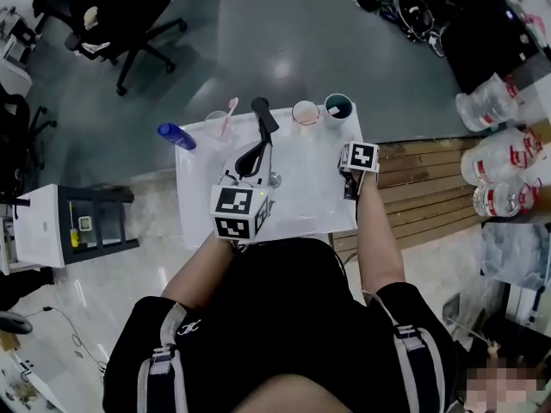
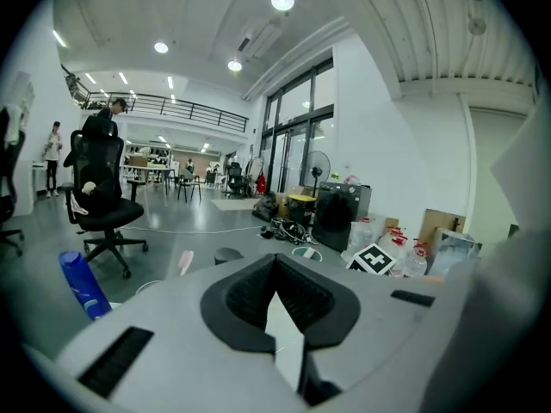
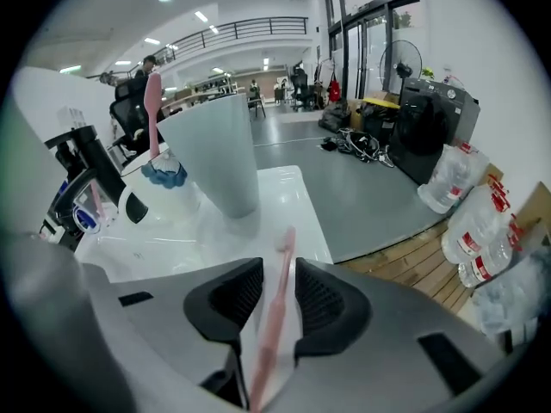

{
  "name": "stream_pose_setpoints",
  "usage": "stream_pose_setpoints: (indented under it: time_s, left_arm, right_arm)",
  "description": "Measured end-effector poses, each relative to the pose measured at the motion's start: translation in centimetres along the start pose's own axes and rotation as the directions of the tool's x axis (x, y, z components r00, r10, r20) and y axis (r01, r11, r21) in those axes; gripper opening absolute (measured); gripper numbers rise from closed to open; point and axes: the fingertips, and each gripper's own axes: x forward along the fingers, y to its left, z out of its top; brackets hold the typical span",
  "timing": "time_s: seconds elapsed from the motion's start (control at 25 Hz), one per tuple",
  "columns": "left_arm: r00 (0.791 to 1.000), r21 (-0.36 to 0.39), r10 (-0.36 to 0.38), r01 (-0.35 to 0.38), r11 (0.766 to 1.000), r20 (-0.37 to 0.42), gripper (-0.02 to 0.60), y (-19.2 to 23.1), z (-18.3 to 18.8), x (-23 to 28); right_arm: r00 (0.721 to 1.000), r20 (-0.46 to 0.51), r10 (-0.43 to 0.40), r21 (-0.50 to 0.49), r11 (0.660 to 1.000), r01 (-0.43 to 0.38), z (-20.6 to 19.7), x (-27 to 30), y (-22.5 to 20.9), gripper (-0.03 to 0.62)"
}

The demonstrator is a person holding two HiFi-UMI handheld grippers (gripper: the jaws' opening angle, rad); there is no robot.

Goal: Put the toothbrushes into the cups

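Note:
A pink toothbrush point(image 3: 277, 304) lies on the white table point(image 1: 301, 200), running between the jaws of my right gripper point(image 3: 278, 292). The pads stand on either side of it without pressing, so that gripper is open. In the head view my right gripper point(image 1: 350, 188) points down at the table's right edge. A grey-teal cup point(image 3: 215, 155) stands just ahead of it. Along the far edge stand a clear cup point(image 1: 217, 125) holding a pink toothbrush point(image 1: 229, 114), a pinkish cup point(image 1: 305, 112) and the teal cup point(image 1: 337, 106). My left gripper point(image 1: 263, 113) reaches toward the cups, shut and empty.
A blue bottle point(image 1: 176, 135) lies at the table's far left corner. Office chairs point(image 1: 112, 15) stand on the grey floor beyond. Water jugs point(image 1: 504, 162) and a wooden pallet point(image 1: 430, 188) are to the right. A white cabinet point(image 1: 60, 226) is at the left.

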Motion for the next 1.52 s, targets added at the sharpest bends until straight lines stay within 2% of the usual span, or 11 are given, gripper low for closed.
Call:
stream_pose_setpoints:
  time_s: [0.12, 0.2, 0.4, 0.72, 0.92, 1.08, 1.24, 1.4, 1.52]
  left_arm:
    - [1.000, 0.000, 0.005, -0.005, 1.000, 0.000, 0.014, 0.0, -0.2, -0.2]
    - [1.000, 0.002, 0.007, -0.007, 1.000, 0.004, 0.014, -0.1, -0.1, -0.4]
    - [1.000, 0.006, 0.007, -0.007, 1.000, 0.012, 0.014, -0.4, 0.3, -0.8]
    - [1.000, 0.008, 0.004, -0.005, 1.000, 0.029, 0.014, -0.5, 0.6, -1.2]
    - [0.999, 0.008, -0.005, 0.004, 1.000, 0.050, 0.014, -1.0, 1.1, -1.4]
    - [0.998, 0.004, -0.008, 0.008, 1.000, 0.062, 0.014, -1.1, 1.3, -1.9]
    - [0.997, -0.001, 0.001, -0.001, 1.000, 0.075, 0.014, -1.1, 1.5, -2.5]
    - [0.996, -0.008, 0.016, -0.016, 1.000, 0.084, 0.014, -0.8, 1.5, -3.2]
    - [0.996, -0.007, 0.027, -0.026, 1.000, 0.082, 0.014, -0.5, 1.3, -3.6]
  right_arm:
    - [1.000, -0.027, 0.005, -0.027, 1.000, -0.005, 0.0, 0.2, 0.3, 0.101]
    - [0.999, -0.042, 0.001, -0.042, 0.999, -0.003, 0.0, 0.1, 0.5, 0.043]
    - [1.000, -0.023, -0.005, -0.033, 0.999, 0.004, 0.1, -0.5, 0.6, 0.038]
    - [0.993, 0.114, 0.035, 0.037, 0.999, -0.040, 2.1, -4.2, 0.6, 0.038]
    - [0.961, 0.261, 0.085, 0.023, 0.995, -0.094, 5.3, -8.6, 1.2, 0.038]
    - [0.898, 0.412, 0.152, -0.016, 0.987, -0.160, 8.4, -12.0, 2.4, 0.038]
    - [0.812, 0.552, 0.190, -0.025, 0.977, -0.212, 11.4, -16.4, 3.2, 0.038]
    - [0.669, 0.702, 0.244, -0.079, 0.960, -0.268, 14.4, -20.7, 4.6, 0.038]
    - [0.566, 0.777, 0.276, -0.118, 0.947, -0.299, 15.7, -22.2, 5.4, 0.037]
